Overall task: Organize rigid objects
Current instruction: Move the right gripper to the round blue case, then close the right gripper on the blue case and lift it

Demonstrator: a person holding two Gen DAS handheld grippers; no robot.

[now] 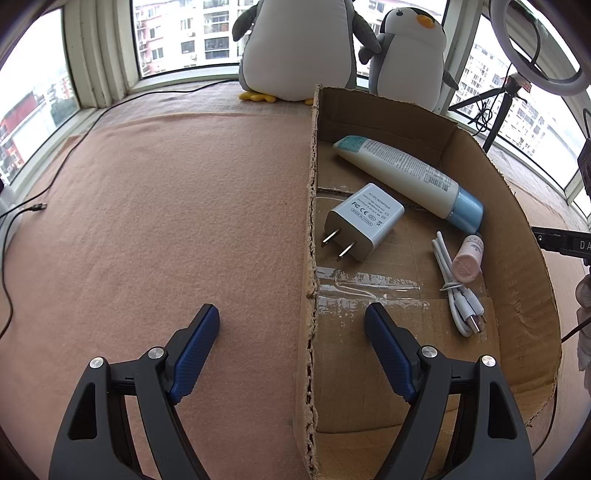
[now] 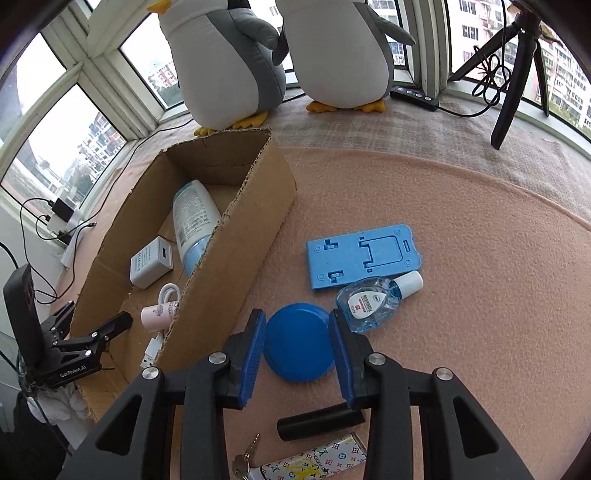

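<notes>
The right gripper (image 2: pixel 297 345) seems clamped on the blue disc (image 2: pixel 297 341); the left gripper (image 1: pixel 291 332) gapes over the box wall (image 1: pixel 312 221).

Soft grey daylight pours in through the windows (image 1: pixel 207 33), whose panes are blown out white. Shadows are faint. Packing tape (image 1: pixel 365 286) glints with glare. Both views stay sharp, bending strongly toward dark vignetted corners.

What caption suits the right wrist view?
Right gripper closes around a blue round case beside the cardboard box.
</notes>
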